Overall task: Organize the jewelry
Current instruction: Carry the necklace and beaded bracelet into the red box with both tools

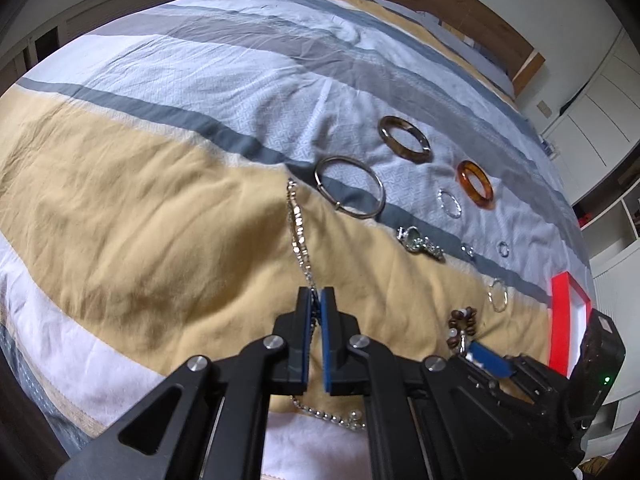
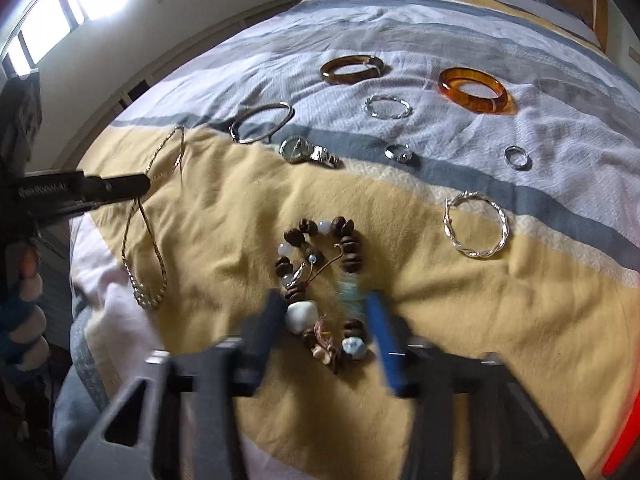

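My left gripper (image 1: 317, 295) is shut on a silver chain necklace (image 1: 298, 228) that lies on the striped bed cover; the chain runs ahead of and below the fingers. It also shows at the left of the right wrist view (image 2: 144, 240), with the left gripper (image 2: 146, 182) on it. My right gripper (image 2: 324, 312) is open, blurred, its fingers on either side of a brown beaded bracelet (image 2: 320, 264) with white and blue stones. That bracelet shows in the left wrist view (image 1: 462, 320) beside the right gripper (image 1: 486, 358).
On the bed cover lie a brown bangle (image 2: 352, 68), an amber bangle (image 2: 474, 90), a thin silver bangle (image 2: 262, 122), a watch (image 2: 308, 152), twisted silver hoops (image 2: 476, 230), and small rings (image 2: 518, 158). A red-rimmed box (image 1: 566, 316) stands at the right.
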`<control>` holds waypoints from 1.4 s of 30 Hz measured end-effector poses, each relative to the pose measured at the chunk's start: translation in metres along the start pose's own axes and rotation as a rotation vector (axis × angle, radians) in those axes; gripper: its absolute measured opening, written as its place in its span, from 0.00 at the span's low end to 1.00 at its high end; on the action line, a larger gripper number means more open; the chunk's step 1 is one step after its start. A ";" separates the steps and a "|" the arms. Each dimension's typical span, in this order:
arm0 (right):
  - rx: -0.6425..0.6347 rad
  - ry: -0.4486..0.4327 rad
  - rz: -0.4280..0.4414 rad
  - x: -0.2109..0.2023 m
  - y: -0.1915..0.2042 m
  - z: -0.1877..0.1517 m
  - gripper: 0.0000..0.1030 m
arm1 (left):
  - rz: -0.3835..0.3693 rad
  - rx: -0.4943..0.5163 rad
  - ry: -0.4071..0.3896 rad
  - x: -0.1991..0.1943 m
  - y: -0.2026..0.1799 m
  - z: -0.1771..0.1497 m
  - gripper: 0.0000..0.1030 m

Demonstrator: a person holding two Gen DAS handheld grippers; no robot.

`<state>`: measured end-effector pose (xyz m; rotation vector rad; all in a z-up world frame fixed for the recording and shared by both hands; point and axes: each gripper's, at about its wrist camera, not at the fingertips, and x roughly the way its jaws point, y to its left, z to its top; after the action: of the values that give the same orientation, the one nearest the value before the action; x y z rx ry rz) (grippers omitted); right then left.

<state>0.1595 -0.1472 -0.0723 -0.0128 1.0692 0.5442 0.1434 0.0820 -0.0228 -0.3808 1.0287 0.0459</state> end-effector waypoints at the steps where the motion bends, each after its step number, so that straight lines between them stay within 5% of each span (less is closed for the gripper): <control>1: 0.003 0.000 0.007 -0.001 -0.001 -0.001 0.19 | -0.002 0.001 0.001 -0.001 0.000 -0.001 0.04; 10: -0.007 -0.079 0.047 -0.047 0.007 -0.014 0.16 | -0.042 0.031 -0.042 -0.032 -0.019 -0.010 0.04; 22: 0.014 -0.270 -0.010 -0.164 0.007 -0.037 0.16 | -0.140 0.142 -0.119 -0.104 -0.084 -0.023 0.04; 32: 0.090 -0.392 -0.151 -0.258 -0.068 -0.060 0.16 | -0.290 0.309 -0.098 -0.127 -0.220 -0.029 0.04; 42: 0.188 -0.396 -0.285 -0.290 -0.193 -0.059 0.16 | -0.410 0.484 -0.034 -0.077 -0.395 -0.032 0.04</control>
<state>0.0882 -0.4512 0.0927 0.1027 0.7111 0.1745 0.1615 -0.2866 0.1412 -0.1410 0.8771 -0.5540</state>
